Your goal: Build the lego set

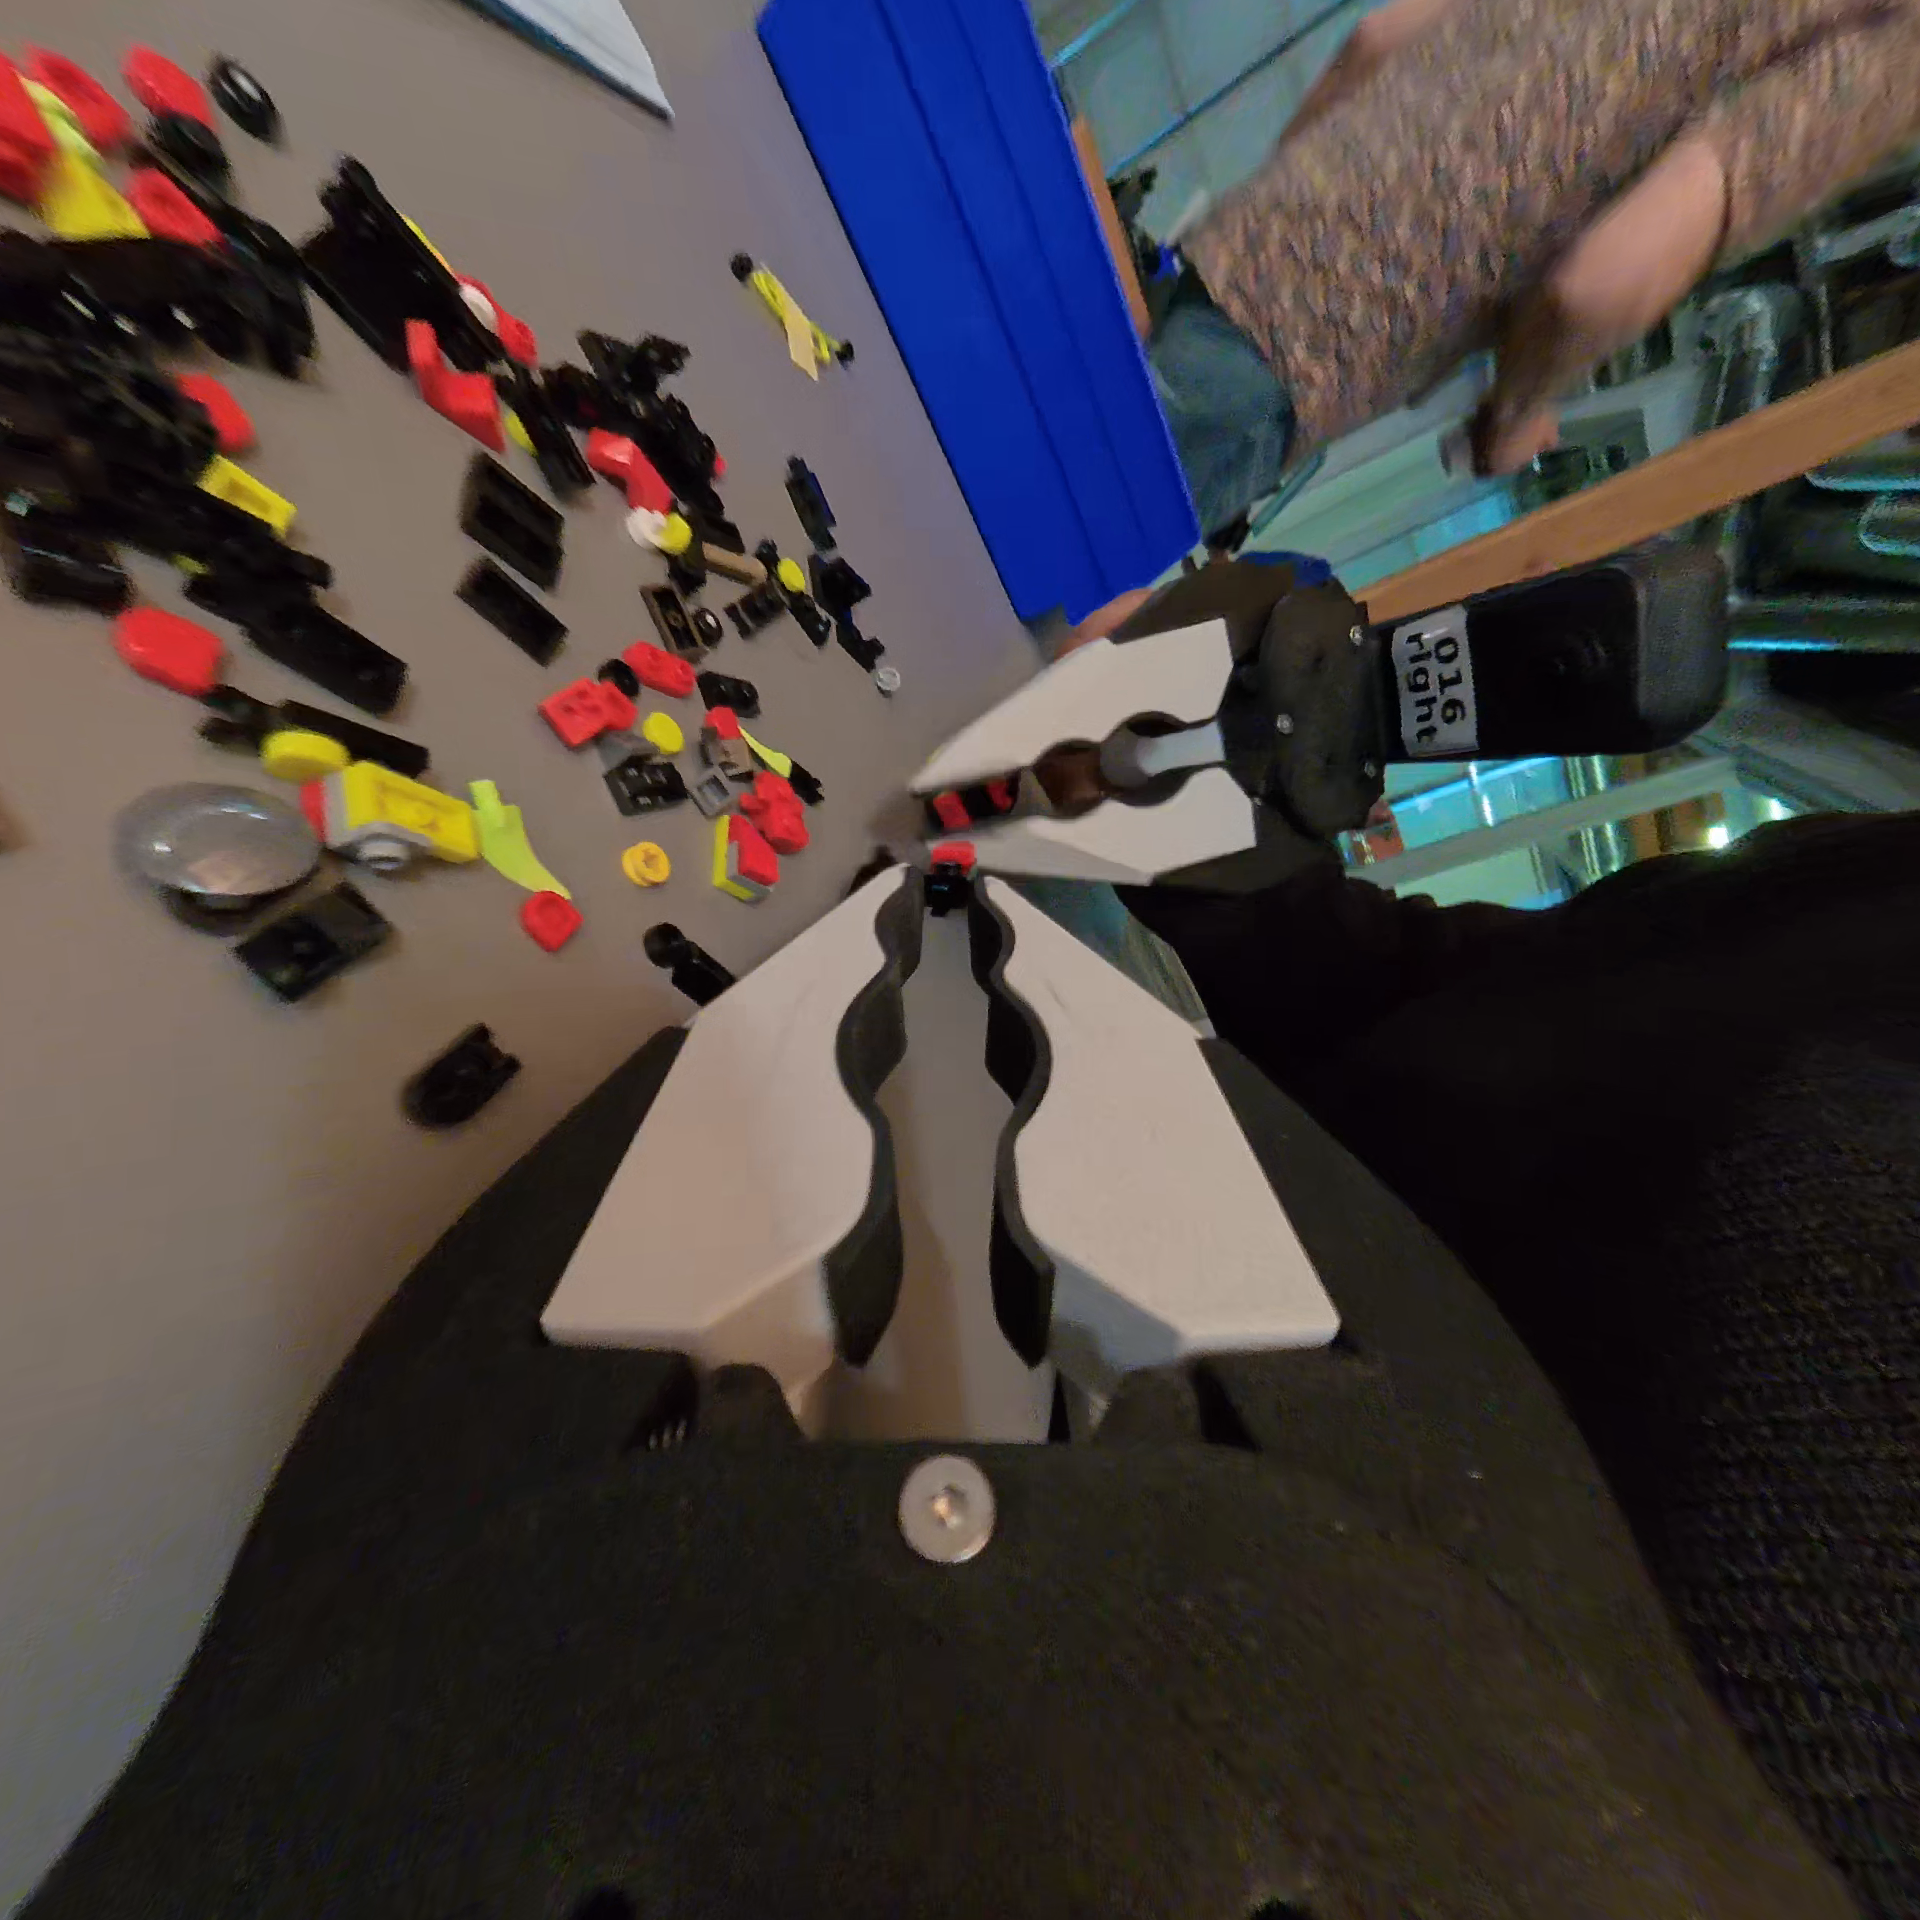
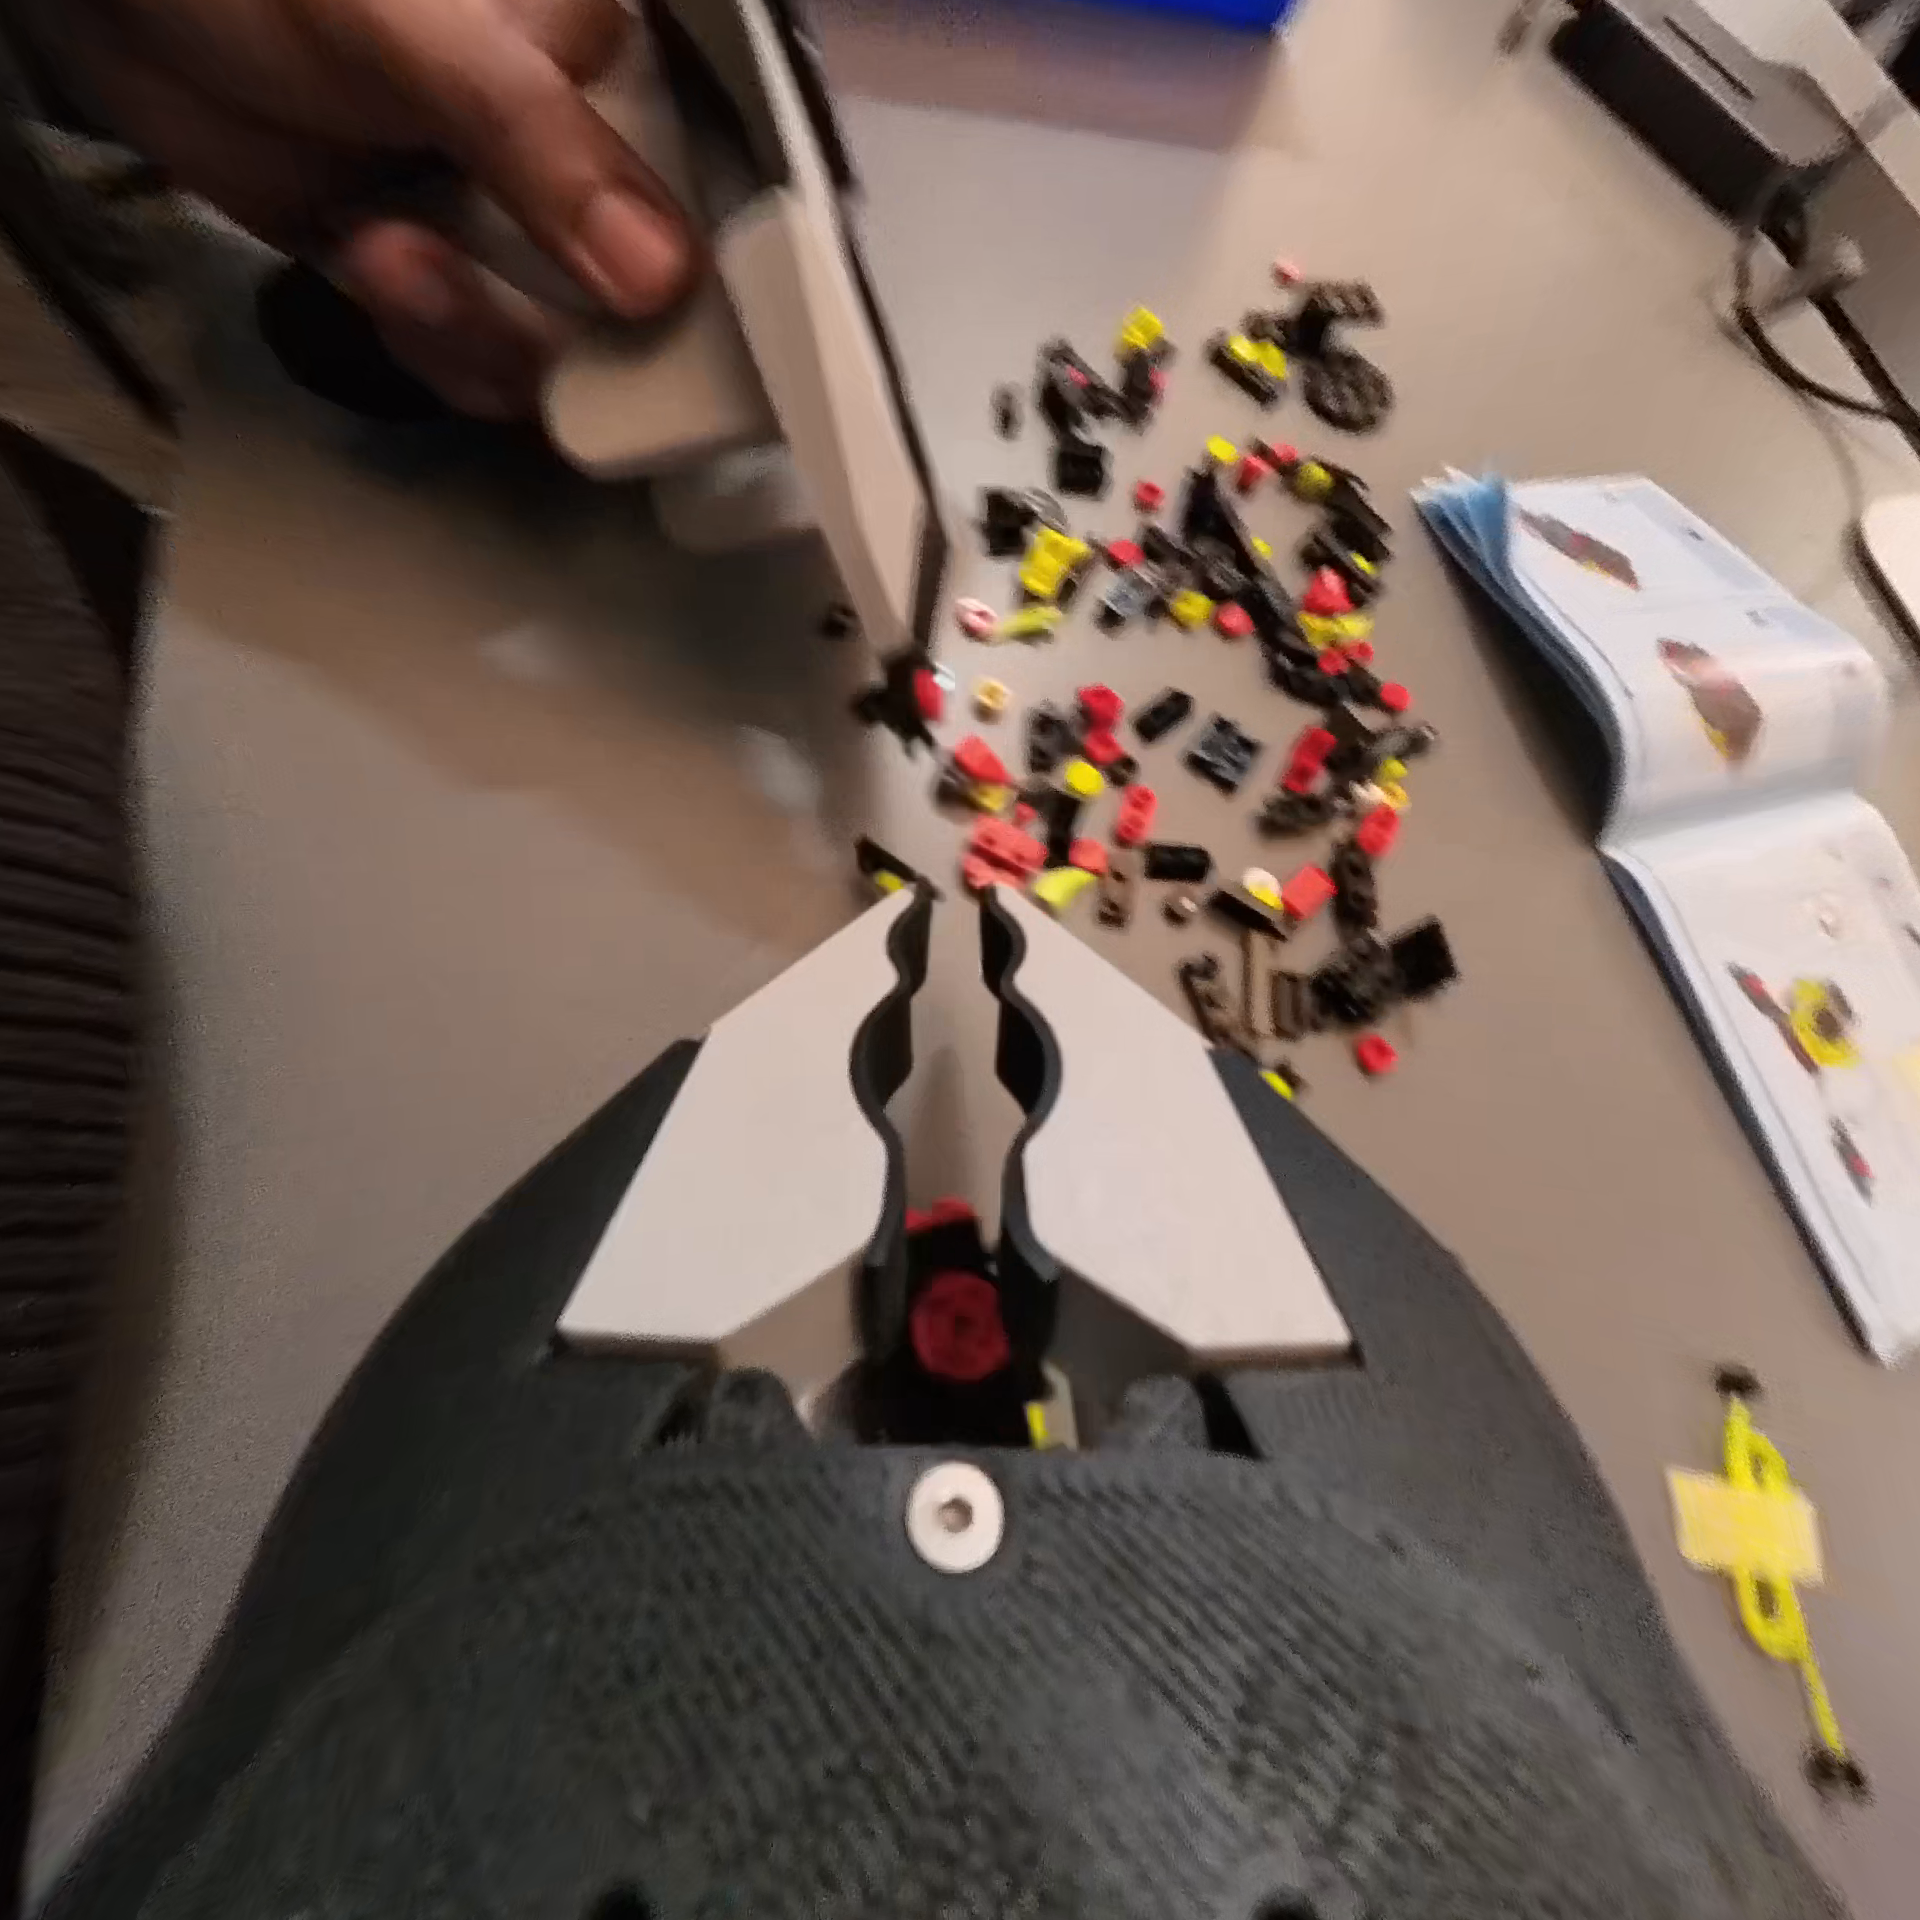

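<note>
Our left gripper (image 1: 948,878) pinches a small black-and-red piece (image 1: 948,871); our right gripper (image 2: 951,909) clamps a red-and-black assembly (image 2: 951,1325) deep inside. Loose bricks (image 1: 665,748) lie at ten o'clock.

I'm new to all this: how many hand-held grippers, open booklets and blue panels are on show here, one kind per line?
Hand-held grippers: 2, the left gripper and the right gripper
Open booklet: 1
Blue panel: 1
Total: 4
</note>
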Tool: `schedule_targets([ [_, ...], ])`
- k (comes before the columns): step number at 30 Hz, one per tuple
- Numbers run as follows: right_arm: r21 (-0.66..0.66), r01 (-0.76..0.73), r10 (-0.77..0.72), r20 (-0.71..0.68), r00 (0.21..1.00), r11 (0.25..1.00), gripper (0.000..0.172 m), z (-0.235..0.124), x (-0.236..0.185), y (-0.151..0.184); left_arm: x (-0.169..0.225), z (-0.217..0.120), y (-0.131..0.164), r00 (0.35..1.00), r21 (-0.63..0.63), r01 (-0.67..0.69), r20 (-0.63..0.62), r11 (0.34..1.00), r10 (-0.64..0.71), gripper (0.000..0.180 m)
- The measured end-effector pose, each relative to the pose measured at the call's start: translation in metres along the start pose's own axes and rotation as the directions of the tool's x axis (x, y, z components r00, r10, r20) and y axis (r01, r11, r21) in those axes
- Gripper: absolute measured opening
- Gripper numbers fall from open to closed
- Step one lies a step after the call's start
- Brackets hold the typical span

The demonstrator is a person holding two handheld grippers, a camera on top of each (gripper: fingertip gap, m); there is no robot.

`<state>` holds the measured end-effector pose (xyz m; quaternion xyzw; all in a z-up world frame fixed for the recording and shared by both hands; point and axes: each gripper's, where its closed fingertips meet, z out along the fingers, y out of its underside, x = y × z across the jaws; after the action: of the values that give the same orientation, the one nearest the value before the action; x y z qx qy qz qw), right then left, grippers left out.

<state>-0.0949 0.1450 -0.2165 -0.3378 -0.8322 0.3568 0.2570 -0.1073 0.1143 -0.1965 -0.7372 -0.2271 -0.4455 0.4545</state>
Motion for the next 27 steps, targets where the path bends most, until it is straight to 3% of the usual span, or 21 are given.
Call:
schedule_targets([
  [4, -0.028, -0.087, 0.085, -0.068, 0.994, 0.996, 0.007, -0.004, 0.023, 0.013, -0.004, -0.006, -0.008, 1.0, 0.043, -0.007, 0.024, 0.999, 0.006, 0.006],
  [11, 0.058, -0.207, 0.2, 0.104, 0.974, 0.977, 0.015, -0.008, 0.005, -0.002, -0.006, -0.009, -0.011, 0.999, 0.055, -0.009, 0.032, 0.998, 0.008, 0.006],
  [14, 0.027, -0.163, 0.158, 0.118, 0.98, 0.986, 0.015, -0.004, -0.004, -0.002, -0.006, -0.009, -0.01, 0.999, 0.052, -0.012, 0.034, 0.999, 0.01, 0.006],
  [27, -0.197, 0.095, -0.106, -0.047, 0.993, 0.976, 0.008, 0.014, -0.002, 0.014, -0.004, -0.004, -0.002, 0.997, -0.007, -0.061, 0.054, 0.998, 0.061, 0.006],
])
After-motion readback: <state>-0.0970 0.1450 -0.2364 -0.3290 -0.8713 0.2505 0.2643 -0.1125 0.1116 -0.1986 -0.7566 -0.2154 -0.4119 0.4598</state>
